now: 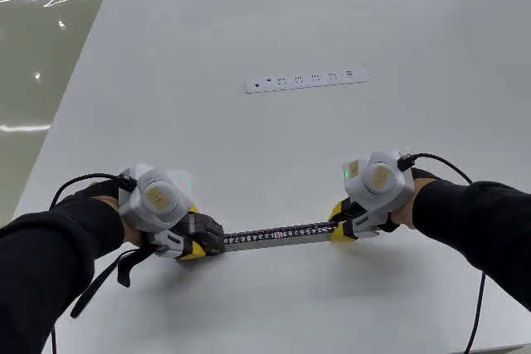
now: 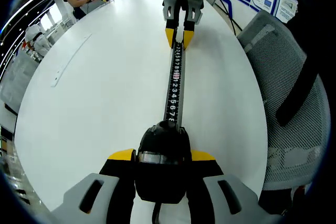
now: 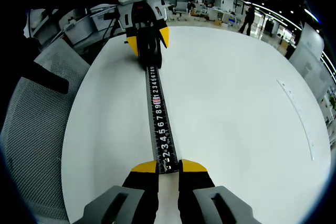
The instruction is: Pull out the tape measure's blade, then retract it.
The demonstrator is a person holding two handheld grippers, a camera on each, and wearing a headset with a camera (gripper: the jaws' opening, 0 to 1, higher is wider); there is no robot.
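The tape measure [image 1: 207,235] sits low over the white worktop [image 1: 274,147], near the edge closest to the person, spanning the gap between the two grippers. The left gripper [image 2: 163,156] is clamped around the black case [image 2: 163,174], one yellow-tipped jaw on each flat side, and the mouth of the case faces the other gripper. I cannot tell whether the case rests on the surface or hangs just above it. The right gripper [image 3: 169,167] pinches the free end of the blade [image 3: 159,114], its jaws almost pressed together with just the thin strip between them. A short run of blade is out, numbers up, straight and level. A power strip [image 1: 307,80] lies well apart, toward the far side.

The case looks compact, hard and fairly weighty for its size. Holding it across the flat sides, as here, seems the surest grip. The blade is likely thin spring steel: stiff enough over a short run, but slick, and apt to buckle if pulled off line or twisted. The tip is the place to hold it, pulling straight along the line of the mouth. The spring inside probably tugs it back, so it is better walked in under a firm pinch than let go to snap home.
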